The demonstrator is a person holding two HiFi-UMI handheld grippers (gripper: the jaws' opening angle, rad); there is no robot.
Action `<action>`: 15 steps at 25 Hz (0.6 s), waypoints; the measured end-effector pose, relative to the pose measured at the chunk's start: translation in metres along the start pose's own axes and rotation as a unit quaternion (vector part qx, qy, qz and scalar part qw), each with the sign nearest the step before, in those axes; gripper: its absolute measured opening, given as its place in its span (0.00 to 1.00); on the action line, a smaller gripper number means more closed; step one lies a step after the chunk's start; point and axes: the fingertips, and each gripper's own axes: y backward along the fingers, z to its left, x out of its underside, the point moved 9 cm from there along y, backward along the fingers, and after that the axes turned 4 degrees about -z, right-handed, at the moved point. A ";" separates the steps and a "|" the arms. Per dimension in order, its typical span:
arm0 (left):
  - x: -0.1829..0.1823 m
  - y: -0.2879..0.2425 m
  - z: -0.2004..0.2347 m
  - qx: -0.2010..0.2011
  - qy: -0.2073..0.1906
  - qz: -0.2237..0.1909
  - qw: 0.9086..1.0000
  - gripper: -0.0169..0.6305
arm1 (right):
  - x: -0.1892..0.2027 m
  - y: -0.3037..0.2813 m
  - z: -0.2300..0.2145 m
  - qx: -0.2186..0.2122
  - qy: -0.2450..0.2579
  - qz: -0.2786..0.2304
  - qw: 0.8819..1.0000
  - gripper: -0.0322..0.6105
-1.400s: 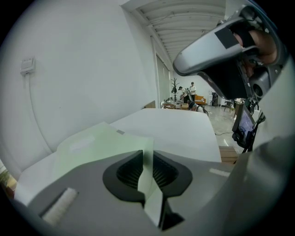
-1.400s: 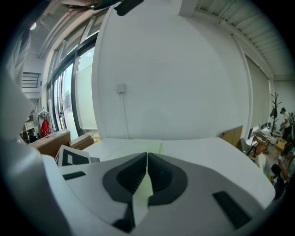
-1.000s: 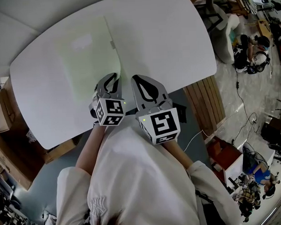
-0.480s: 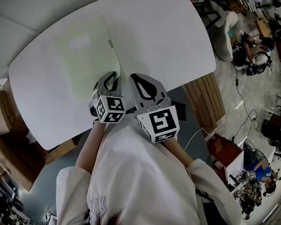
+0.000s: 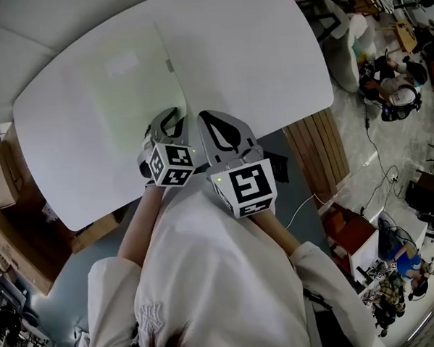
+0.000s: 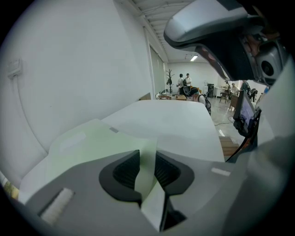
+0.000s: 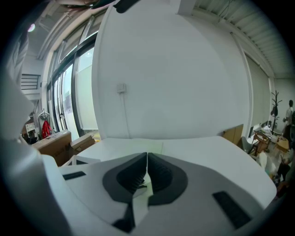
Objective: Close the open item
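On white table (image 5: 268, 50), left of centre: pale green folder (image 5: 133, 86), lying flat, near edge reaching the grippers. L gripper (image 5: 169, 122) at folder's near-right corner, released: jaws just been opening, now apart, w/ strip of green cover standing btwn pads, not pinched. R gripper (image 5: 208, 120) just right of it, by table's near edge: clenched, jaws together, nothing made out btwn them.

bare tabletop (image 5: 254, 58) beside green folder (image 5: 126, 94)
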 end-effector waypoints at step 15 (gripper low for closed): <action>-0.001 0.003 -0.004 0.041 -0.006 -0.005 0.999 0.24 | -0.002 0.001 -0.002 0.002 -0.008 0.008 1.000 0.07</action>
